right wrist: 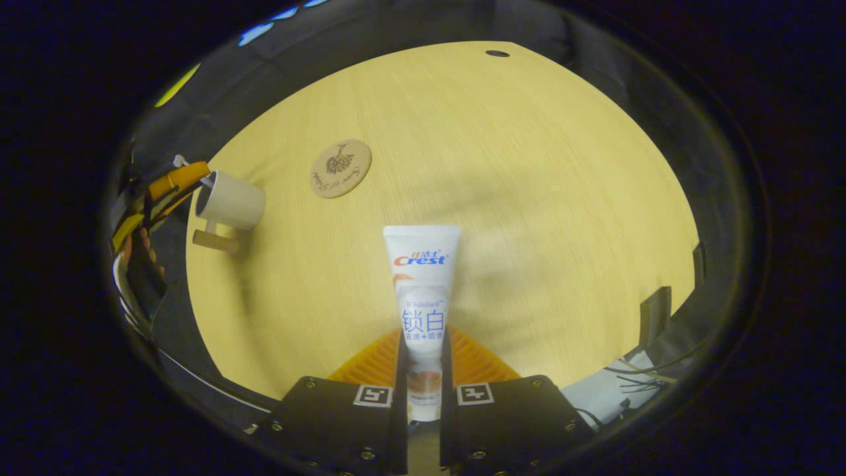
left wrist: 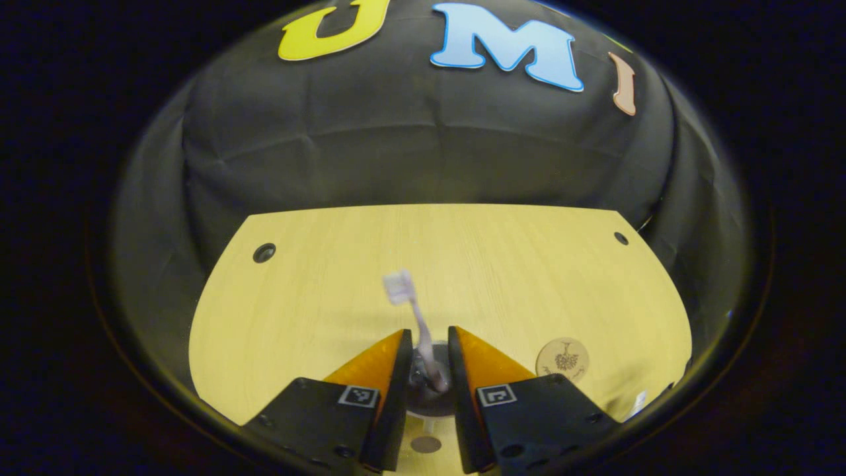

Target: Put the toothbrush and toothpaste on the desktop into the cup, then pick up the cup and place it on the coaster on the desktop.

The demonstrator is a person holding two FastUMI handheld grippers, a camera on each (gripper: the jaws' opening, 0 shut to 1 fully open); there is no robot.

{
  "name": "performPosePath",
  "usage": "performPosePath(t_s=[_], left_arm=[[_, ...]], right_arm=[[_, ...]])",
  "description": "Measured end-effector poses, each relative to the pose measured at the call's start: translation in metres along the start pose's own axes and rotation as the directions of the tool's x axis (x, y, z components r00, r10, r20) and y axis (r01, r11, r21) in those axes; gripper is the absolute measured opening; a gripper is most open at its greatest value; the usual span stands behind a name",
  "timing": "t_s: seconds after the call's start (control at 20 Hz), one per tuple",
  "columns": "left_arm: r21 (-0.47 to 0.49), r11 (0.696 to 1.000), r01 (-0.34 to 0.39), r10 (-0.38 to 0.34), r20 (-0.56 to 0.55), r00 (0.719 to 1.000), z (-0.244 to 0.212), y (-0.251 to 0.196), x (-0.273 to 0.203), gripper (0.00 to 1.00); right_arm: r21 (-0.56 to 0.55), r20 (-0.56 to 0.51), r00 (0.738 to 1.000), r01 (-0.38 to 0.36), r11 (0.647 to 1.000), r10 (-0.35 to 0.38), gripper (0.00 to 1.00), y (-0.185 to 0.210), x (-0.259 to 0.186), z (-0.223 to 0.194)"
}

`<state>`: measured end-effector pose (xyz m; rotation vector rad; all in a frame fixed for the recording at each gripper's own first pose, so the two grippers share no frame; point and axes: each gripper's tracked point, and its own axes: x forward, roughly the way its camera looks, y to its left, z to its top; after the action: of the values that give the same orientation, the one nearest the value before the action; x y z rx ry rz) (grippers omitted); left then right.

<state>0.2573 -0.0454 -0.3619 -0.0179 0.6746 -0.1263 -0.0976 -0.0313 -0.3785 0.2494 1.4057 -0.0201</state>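
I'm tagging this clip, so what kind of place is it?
Likely a staged recording booth, not a real bathroom: black cloth wall behind a bare wooden desk, holding just a cup and coaster, with toothpaste in the right gripper.

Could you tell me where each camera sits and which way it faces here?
Left gripper view: rides the left gripper, facing the booth wall across the desktop; its fingers flank the toothbrush.
Right gripper view: rides the right gripper, tilted down at the desktop, fingers clamping the toothpaste; a hand beside the cup.
Shared: coaster.
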Motion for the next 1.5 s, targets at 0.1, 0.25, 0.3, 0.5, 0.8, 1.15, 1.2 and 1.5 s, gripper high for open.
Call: performPosePath(t_s=[0.1,0.25,0.3,0.5,0.8,1.15,1.2,1.5], left_arm=[[0.004,1.0,-0.018,0.018,0.019,1.0,0.0,0.001,-0.011,0.57],[-0.01,0.999,-0.039,0.04,0.071,0.997,0.007,0.005,-0.033,0.65],[-0.016,0.999,-0.041,0.042,0.087,0.995,0.009,0.006,-0.041,0.63],[-0.03,0.998,-0.05,0.053,0.114,0.992,0.009,0.014,-0.068,0.63],[-0.08,0.995,-0.057,0.066,0.12,0.991,-0.005,0.03,-0.104,0.63],[-0.127,0.983,-0.134,0.146,0.096,0.985,-0.042,0.078,-0.151,0.6],[-0.137,0.98,-0.146,0.159,0.09,0.983,-0.05,0.087,-0.158,0.6],[-0.217,0.947,-0.237,0.252,0.042,0.967,-0.098,0.144,-0.206,0.6]], right_arm=[[-0.005,0.006,1.0,-0.003,1.0,0.003,0.21,0.001,-0.001,0.0],[-0.013,0.022,1.0,-0.013,1.0,0.013,0.21,0.003,-0.007,0.004],[-0.018,0.028,0.999,-0.017,1.0,0.017,0.21,0.003,-0.009,0.005],[-0.044,0.059,0.997,-0.039,0.998,0.041,0.21,0.009,-0.018,0.014],[-0.074,0.104,0.991,-0.074,0.994,0.082,0.21,0.034,-0.027,0.04],[-0.149,0.157,0.975,-0.134,0.98,0.157,0.21,0.085,-0.033,0.088],[-0.162,0.164,0.972,-0.145,0.976,0.171,0.21,0.094,-0.035,0.095],[-0.214,0.196,0.947,-0.211,0.954,0.254,0.2,0.162,-0.034,0.134]])
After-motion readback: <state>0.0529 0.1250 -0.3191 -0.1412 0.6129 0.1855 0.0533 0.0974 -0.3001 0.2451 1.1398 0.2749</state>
